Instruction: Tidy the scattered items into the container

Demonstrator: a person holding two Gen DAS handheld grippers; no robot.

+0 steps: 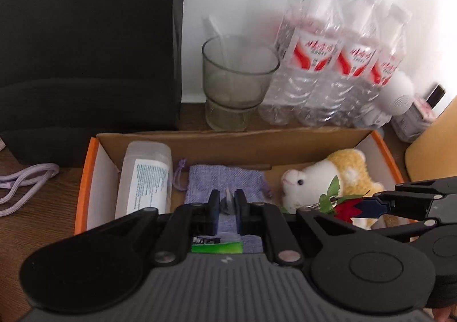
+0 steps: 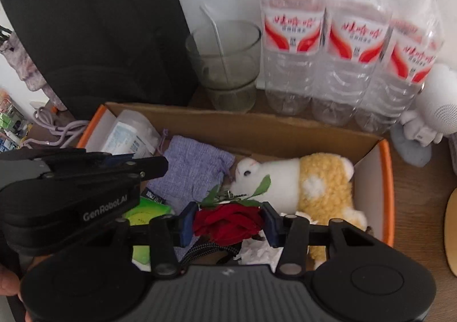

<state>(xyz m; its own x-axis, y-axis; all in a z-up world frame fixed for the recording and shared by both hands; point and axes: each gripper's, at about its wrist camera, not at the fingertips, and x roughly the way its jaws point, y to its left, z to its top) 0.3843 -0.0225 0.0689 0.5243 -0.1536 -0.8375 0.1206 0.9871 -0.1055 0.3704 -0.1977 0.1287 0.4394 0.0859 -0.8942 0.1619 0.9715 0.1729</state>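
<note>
two grippers were held side by side over an open cardboard box (image 2: 297, 129) with orange edges. the right gripper (image 2: 228, 222) was clenched on a red rose (image 2: 228, 222), the bloom pinched between its blue pads (image 2: 185, 222), with the green leaves (image 2: 261, 185) pointing away over the box. the left gripper (image 1: 227, 205) was nearly closed on a small pale scrap (image 1: 227, 197); what the scrap was could not be told. below that gripper a green packet (image 1: 217, 247) was seen lying in the box, and under the rose some crumpled white paper (image 2: 257, 253) and a black cord (image 2: 200, 250). further in, a purple cloth pouch (image 1: 225, 179) was laid flat in the middle of the box, a white plastic bottle (image 1: 145, 179) was laid on its side along the left wall, and a white and yellow plush toy (image 2: 308, 182) was laid on its side at the right end. outside the box, on the wooden table (image 1: 28, 222), a purple cable (image 1: 25, 182) was left at the left. behind the box a glass cup (image 1: 237, 82) with a straw (image 1: 220, 33) was stood upright, beside three water bottles (image 1: 337, 53) lined up against the white wall. a black bag (image 1: 85, 45) was stood at the far left.
</note>
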